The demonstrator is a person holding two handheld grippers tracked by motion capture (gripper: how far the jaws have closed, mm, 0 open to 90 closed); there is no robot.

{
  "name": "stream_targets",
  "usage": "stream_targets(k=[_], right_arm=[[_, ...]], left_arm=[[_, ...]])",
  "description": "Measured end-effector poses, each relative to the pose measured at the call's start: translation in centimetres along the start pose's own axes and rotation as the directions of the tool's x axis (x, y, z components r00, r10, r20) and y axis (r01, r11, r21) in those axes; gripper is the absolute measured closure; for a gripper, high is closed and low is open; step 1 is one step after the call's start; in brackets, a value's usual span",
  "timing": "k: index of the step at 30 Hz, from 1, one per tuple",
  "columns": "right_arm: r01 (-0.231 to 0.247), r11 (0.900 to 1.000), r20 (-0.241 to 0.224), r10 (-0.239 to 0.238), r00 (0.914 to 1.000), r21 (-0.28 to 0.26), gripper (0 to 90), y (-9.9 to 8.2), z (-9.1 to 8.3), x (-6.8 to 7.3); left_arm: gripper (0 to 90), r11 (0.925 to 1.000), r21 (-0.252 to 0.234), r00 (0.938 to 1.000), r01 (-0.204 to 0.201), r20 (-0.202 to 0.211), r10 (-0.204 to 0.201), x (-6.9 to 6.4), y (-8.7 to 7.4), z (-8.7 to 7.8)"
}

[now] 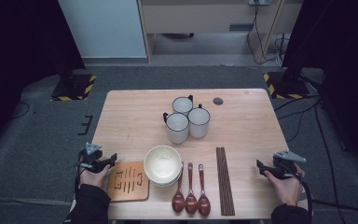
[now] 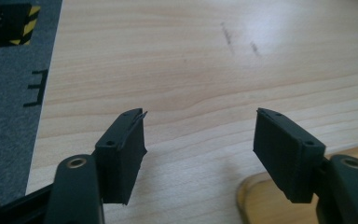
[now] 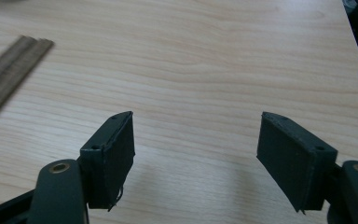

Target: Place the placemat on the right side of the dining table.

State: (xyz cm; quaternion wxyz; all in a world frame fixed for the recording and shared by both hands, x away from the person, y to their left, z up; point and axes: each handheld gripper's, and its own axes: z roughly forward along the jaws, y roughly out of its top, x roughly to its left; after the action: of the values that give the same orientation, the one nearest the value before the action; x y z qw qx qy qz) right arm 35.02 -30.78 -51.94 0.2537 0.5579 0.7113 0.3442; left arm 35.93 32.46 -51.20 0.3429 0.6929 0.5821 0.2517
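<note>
On the wooden table point(image 1: 130, 116), three white mugs point(image 1: 188, 120) with dark rims stand grouped at the middle back. Cream bowls point(image 1: 162, 164) sit stacked near the front, with a slotted wooden trivet point(image 1: 128, 182) to their left. Three brown spoons point(image 1: 190, 189) lie side by side, and a bundle of dark chopsticks point(image 1: 224, 179) lies to their right. My left gripper point(image 1: 112, 160) point(image 2: 200, 123) hovers open at the table's left edge beside the trivet point(image 2: 261, 196), nothing between its jaws. My right gripper point(image 1: 259, 164) point(image 3: 198, 126) is open over bare wood, right of the chopsticks point(image 3: 9, 70).
A small dark round spot point(image 1: 218, 101) marks the table's back right. Grey carpet surrounds the table, with two stand bases taped in yellow and black point(image 1: 72, 87) point(image 1: 284, 85) behind it and cables point(image 1: 307, 116) on the right floor.
</note>
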Motion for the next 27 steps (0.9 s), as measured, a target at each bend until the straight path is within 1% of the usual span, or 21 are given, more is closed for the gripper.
stream_targets(k=[3,5,8,11,12,13,14,16,20,23,26,27], right_arm=[[0.011,0.9997,-0.015,-0.011,0.9998,-0.023,26.6,0.4,-0.6,0.6],[0.016,0.9994,-0.02,-0.017,0.9997,-0.031,25.7,0.6,-1.0,1.0],[0.027,0.9988,-0.034,-0.029,0.999,-0.04,26.0,0.6,-1.4,1.5],[0.042,0.9983,-0.047,-0.044,0.998,-0.04,26.6,0.6,-1.8,2.0],[0.043,0.9984,-0.049,-0.045,0.9978,-0.037,26.7,0.6,-1.9,2.2],[0.053,0.9977,-0.047,-0.055,0.9974,-0.042,27.2,0.8,-2.0,2.3],[0.052,0.9975,-0.051,-0.054,0.9972,-0.047,27.8,0.8,-2.2,2.5],[0.054,0.9971,-0.064,-0.057,0.9963,-0.054,28.4,1.0,-2.3,2.9],[0.062,0.997,-0.096,-0.066,0.9932,-0.046,27.6,0.9,-2.3,3.9],[0.077,0.9956,-0.109,-0.083,0.9906,-0.053,27.5,1.0,-2.5,4.5],[0.084,0.9947,-0.116,-0.09,0.9892,-0.06,27.4,1.0,-2.6,5.0],[0.089,0.9944,-0.119,-0.095,0.9883,-0.057,27.4,1.0,-2.6,5.1]], left_arm=[[35.6,0.9994,-0.034,0.9999,-0.001,0.017,0.001,-0.5,0.1,-1.1],[35.8,0.9986,-0.051,0.9997,-0.012,0.021,0.013,-0.8,0.2,-1.7],[35.9,0.9986,-0.051,0.9993,-0.014,0.033,0.016,-1.2,0.1,-2.3],[34.5,0.999,-0.04,0.9988,-0.02,0.044,0.022,-1.5,0.0,-2.5],[32.3,0.9988,-0.026,0.9981,-0.042,0.045,0.043,-1.7,-0.1,-2.6],[30.7,0.9988,-0.018,0.9978,-0.046,0.048,0.047,-1.8,-0.2,-2.7],[31.4,0.9988,-0.018,0.9978,-0.046,0.048,0.047,-1.8,-0.2,-2.7],[31.6,0.9987,-0.019,0.9966,-0.048,0.065,0.049,-2.0,-0.6,-3.0],[33.3,0.9992,0.014,0.9961,-0.036,0.08,0.035,-2.4,-1.2,-3.1],[32.9,0.9989,0.024,0.9963,-0.041,0.076,0.039,-2.7,-1.3,-2.9],[30.1,0.9986,0.029,0.9965,-0.043,0.073,0.041,-2.9,-1.4,-2.7],[29.0,0.9982,0.04,0.9966,-0.044,0.072,0.041,-3.1,-1.6,-2.5]])
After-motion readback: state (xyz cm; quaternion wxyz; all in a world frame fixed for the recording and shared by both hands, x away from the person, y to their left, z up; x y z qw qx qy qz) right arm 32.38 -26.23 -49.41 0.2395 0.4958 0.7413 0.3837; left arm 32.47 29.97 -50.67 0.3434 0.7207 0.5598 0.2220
